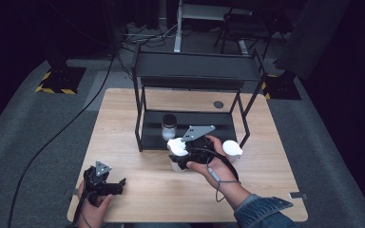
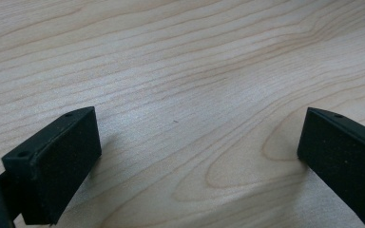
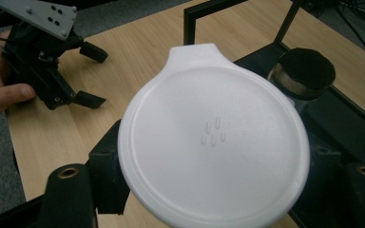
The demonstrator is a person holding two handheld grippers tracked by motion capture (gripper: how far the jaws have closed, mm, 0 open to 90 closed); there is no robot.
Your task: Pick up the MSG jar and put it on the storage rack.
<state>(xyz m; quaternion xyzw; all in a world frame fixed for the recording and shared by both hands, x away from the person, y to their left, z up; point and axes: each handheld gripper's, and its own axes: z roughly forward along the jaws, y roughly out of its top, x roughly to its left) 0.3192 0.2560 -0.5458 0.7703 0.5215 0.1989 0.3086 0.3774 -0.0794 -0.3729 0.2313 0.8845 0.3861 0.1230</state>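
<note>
So right now we've got the right gripper (image 1: 183, 151) clamped on a white lidded cup (image 3: 214, 142), pinching it from both sides just under the lid rim, jaws pulled in as tight as they go around it. The cup sits right between the jaws, lid face up toward the gripper's camera, with its little pull tab (image 3: 192, 51) pointing away from us. It hangs just in front of the black shelf rack (image 1: 145, 127), and beyond the gripper, on the rack's lower shelf, stands a jar with a dark lid (image 3: 304, 71). Another white lidded cup (image 1: 232, 149) sits just off the gripper's far side on the table (image 1: 138, 199). Our guess on handling: this thing looks like thin foam or plastic, so super light but squishy, and the walls will probably dent if we squeeze harder. The lid looks smooth and a bit slick, and it might pop off, so we wouldn't grab by the tab or lid alone. Holding the body right below the rim, where it's stiffest, seems like the sweet spot. Can't tell if there's anything inside, so we'd keep it level just in case. Meanwhile the left gripper (image 1: 105, 183) is hanging out low over bare table wood, jaws spread wide with nothing between them, well apart from the cup.
</note>
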